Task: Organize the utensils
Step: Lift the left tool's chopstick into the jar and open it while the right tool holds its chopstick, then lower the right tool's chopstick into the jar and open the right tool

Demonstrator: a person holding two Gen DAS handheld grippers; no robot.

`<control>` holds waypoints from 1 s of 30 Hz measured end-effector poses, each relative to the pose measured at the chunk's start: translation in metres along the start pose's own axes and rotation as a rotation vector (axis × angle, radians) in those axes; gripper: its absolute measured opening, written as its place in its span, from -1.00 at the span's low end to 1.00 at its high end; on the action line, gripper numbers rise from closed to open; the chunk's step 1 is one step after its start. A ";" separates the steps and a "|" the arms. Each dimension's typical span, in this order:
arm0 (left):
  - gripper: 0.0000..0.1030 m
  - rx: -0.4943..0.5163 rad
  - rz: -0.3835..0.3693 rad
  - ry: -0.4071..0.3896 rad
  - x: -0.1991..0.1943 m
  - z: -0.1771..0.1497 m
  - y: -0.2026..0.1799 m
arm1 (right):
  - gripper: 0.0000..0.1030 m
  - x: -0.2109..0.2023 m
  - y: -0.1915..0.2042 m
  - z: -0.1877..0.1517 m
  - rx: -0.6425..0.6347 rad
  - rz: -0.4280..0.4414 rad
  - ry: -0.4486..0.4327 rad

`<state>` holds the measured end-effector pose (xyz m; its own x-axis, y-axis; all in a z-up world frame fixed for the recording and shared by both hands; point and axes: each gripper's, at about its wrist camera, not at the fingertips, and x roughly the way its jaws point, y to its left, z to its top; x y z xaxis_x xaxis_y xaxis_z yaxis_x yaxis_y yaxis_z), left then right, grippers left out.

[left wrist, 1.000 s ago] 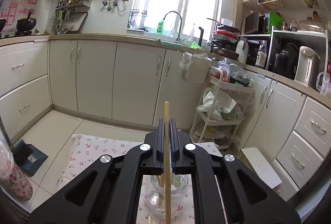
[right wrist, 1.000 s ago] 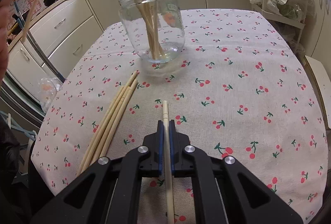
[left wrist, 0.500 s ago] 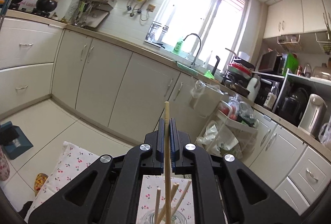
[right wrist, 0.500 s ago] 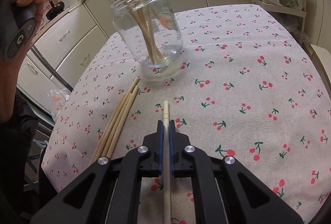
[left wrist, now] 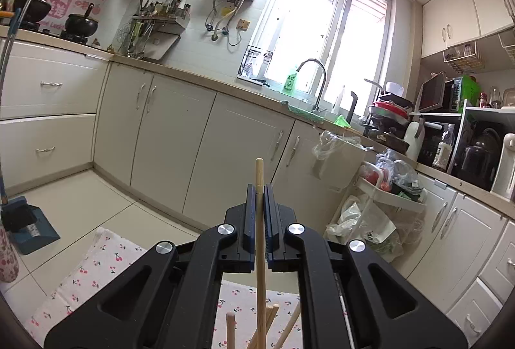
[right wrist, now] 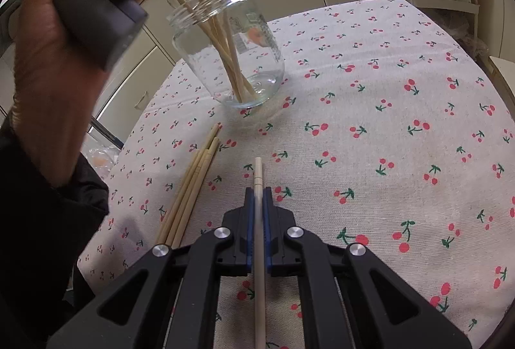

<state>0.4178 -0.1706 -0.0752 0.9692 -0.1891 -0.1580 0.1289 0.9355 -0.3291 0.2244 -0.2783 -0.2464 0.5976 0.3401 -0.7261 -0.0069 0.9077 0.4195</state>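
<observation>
Each hand-held gripper, left (left wrist: pixel 260 188) and right (right wrist: pixel 258 193), pinches one light, stiff, slippery chopstick (right wrist: pixel 258 184) near its end, over the worktop (right wrist: pixel 386 123) near the fragile jar (right wrist: pixel 228 59).

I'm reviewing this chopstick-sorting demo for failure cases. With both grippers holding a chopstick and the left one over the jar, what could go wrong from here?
1. The left gripper holds its chopstick above the crossed sticks in the jar; lowered, it may jam against them or tip the jar.
2. The jar's sticks lean out past the rim, near the left hand; a brush could knock them.
3. The right gripper grips its chopstick lengthwise, so it may slide out when tilted.
</observation>
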 end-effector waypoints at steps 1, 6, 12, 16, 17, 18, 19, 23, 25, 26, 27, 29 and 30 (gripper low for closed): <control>-0.91 0.004 0.004 -0.002 0.000 -0.003 0.000 | -0.88 0.000 0.000 0.000 0.001 0.001 0.000; -0.91 0.060 -0.005 -0.019 -0.004 -0.018 -0.005 | -0.88 -0.001 -0.002 0.000 0.007 0.009 -0.001; -0.91 0.142 -0.032 0.003 -0.010 -0.034 -0.016 | -0.88 0.000 -0.002 0.000 0.015 0.016 -0.001; -0.90 0.178 -0.044 0.049 -0.014 -0.043 -0.016 | -0.88 -0.001 -0.005 0.000 0.027 0.025 -0.001; -0.90 0.188 -0.049 0.065 -0.016 -0.044 -0.016 | -0.88 -0.001 -0.005 0.000 0.028 0.027 -0.001; -0.90 0.194 -0.050 0.076 -0.016 -0.044 -0.015 | -0.88 -0.001 -0.005 0.000 0.031 0.029 -0.001; -0.90 0.202 -0.051 0.090 -0.017 -0.045 -0.014 | -0.88 -0.001 -0.005 0.000 0.032 0.029 -0.001; -0.52 0.236 -0.043 0.134 -0.032 -0.042 -0.009 | -0.88 -0.002 -0.006 0.000 0.038 0.032 -0.001; -0.11 0.240 -0.030 0.131 -0.046 -0.040 -0.003 | -0.88 -0.002 -0.005 0.000 0.038 0.029 -0.002; 0.03 0.240 -0.027 0.127 -0.054 -0.037 0.000 | -0.88 -0.002 -0.005 0.000 0.038 0.028 -0.002; 0.08 0.242 -0.025 0.127 -0.063 -0.035 0.004 | -0.88 -0.002 -0.005 0.000 0.041 0.026 -0.003; 0.18 0.247 -0.024 0.137 -0.077 -0.033 0.011 | -0.88 -0.002 -0.005 0.001 0.057 0.024 -0.003; 0.28 0.247 -0.018 0.145 -0.088 -0.033 0.017 | -0.88 -0.003 -0.006 0.000 0.068 0.025 -0.002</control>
<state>0.3275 -0.1480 -0.0979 0.9285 -0.2306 -0.2912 0.2104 0.9726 -0.0993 0.2229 -0.2847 -0.2463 0.5994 0.3617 -0.7140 0.0324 0.8804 0.4732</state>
